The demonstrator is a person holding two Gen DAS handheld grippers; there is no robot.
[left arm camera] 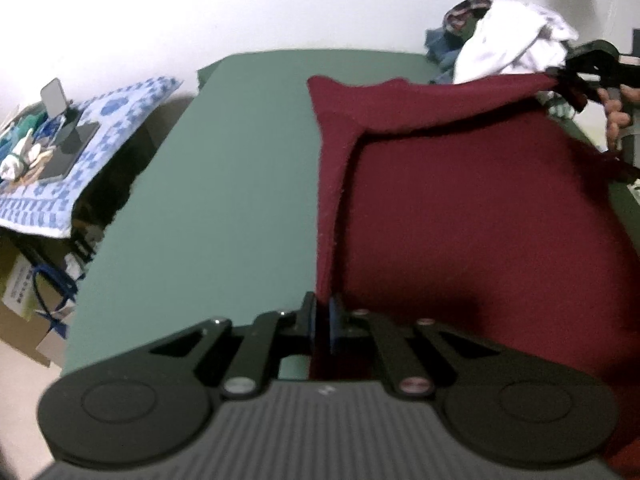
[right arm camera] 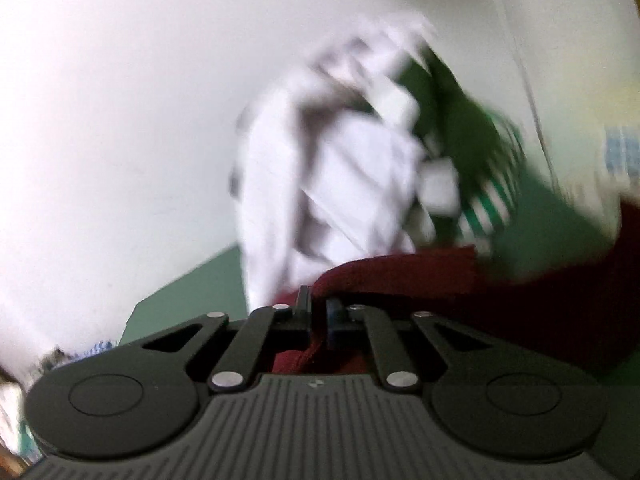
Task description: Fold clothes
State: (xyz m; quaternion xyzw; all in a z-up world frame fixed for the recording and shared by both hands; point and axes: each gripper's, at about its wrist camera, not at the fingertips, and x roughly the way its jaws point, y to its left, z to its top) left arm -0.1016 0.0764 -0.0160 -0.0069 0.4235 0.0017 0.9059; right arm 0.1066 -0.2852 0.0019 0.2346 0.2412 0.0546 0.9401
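A maroon garment (left arm camera: 460,208) lies on the green table (left arm camera: 224,184), its far part folded over. My left gripper (left arm camera: 322,314) is shut on the garment's near left edge. My right gripper (left arm camera: 564,76) shows at the far right of the left wrist view, shut on a lifted far corner of the garment. In the right wrist view, which is blurred, my right gripper (right arm camera: 318,312) is shut on the maroon garment (right arm camera: 500,292).
A pile of clothes with a white garment (left arm camera: 512,44) on top sits at the table's far right; it also shows blurred in the right wrist view (right arm camera: 340,176). A side surface with a blue patterned cloth (left arm camera: 92,136) and small items stands left of the table. Boxes (left arm camera: 24,308) sit below it.
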